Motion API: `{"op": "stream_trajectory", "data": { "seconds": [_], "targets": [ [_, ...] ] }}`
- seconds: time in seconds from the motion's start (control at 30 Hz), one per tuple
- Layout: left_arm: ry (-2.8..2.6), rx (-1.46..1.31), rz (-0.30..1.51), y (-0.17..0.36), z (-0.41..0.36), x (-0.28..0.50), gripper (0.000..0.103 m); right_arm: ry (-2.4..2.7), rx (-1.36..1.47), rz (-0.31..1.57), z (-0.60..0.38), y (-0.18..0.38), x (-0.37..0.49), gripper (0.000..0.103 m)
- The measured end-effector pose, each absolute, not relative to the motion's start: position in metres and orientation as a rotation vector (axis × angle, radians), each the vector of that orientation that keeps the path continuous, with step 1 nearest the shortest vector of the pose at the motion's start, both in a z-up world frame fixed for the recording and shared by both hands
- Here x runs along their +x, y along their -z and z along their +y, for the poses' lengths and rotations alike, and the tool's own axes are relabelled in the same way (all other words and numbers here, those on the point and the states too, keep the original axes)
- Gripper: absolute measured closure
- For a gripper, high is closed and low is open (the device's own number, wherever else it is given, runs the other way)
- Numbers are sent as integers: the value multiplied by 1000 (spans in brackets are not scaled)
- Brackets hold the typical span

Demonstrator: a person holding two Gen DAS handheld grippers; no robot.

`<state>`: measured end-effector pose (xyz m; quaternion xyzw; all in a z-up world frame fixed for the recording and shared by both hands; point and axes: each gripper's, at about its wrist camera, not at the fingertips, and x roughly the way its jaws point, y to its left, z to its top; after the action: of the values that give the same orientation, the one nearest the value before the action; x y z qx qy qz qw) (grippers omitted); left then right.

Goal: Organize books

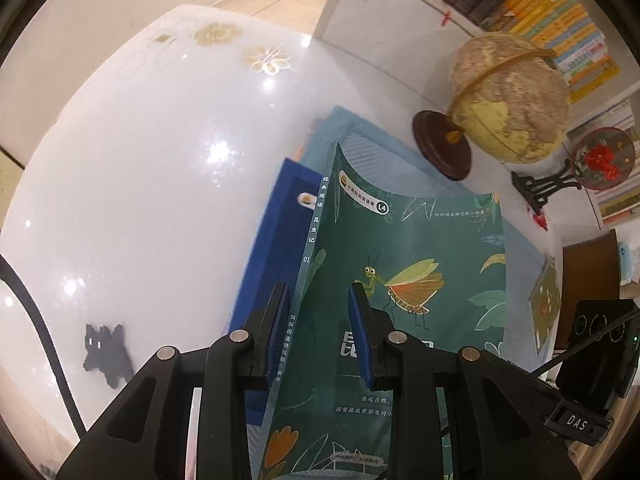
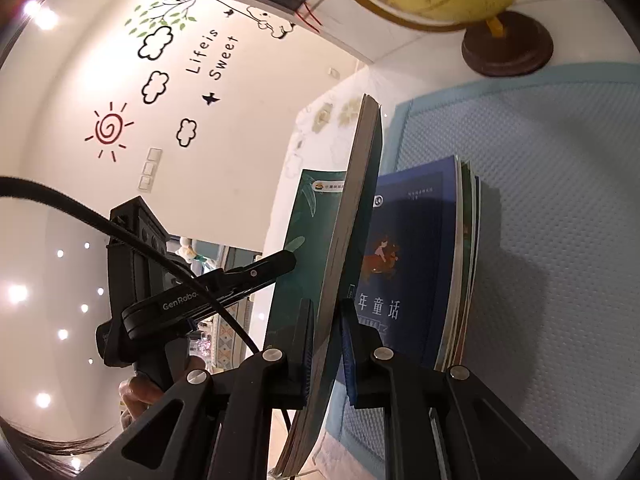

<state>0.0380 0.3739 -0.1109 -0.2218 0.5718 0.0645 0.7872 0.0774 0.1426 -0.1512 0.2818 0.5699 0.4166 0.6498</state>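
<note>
I have the green insect book [image 1: 404,264] pinched at both ends: my left gripper [image 1: 320,320] on the spine edge, my right gripper [image 2: 326,344] on the page edge. It hangs over the blue book [image 2: 412,256] on the teal mat [image 2: 540,200]. It seems a light, glossy, bendy paperback; gripping near the spine is stiffest.

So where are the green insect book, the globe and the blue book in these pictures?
green insect book [image 1: 432,240]: left wrist view, on its front cover above the mantis drawing.
globe [image 1: 516,112]: left wrist view, on the yellowish sphere.
blue book [image 2: 412,224]: right wrist view, on its dark blue front cover.
</note>
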Motion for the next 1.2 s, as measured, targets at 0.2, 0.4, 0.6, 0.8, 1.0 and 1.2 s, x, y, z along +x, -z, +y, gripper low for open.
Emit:
{"op": "stream_trajectory", "data": {
  "seconds": [0.2, 0.4, 0.6, 0.8, 1.0, 1.2],
  "targets": [
    [-151, -511, 1257, 137, 381, 42, 76, -898, 601, 1303, 153, 171, 81, 91],
    [-225, -477, 1273, 147, 383, 44, 76, -832, 594, 1322, 150, 191, 82, 91],
    [-293, -478, 1271, 148, 388, 40, 74, -796, 562, 1327, 149, 200, 78, 91],
    [-453, -223, 1200, 118, 367, 40, 74, -759, 446, 1238, 136, 188, 70, 66],
    [-377, -188, 1143, 97, 313, 55, 73, -695, 148, 1006, 78, 148, 63, 52],
    [-227, -125, 1156, 109, 213, 92, 73, -432, -76, 856, -42, 142, 57, 52]
  ]
}}
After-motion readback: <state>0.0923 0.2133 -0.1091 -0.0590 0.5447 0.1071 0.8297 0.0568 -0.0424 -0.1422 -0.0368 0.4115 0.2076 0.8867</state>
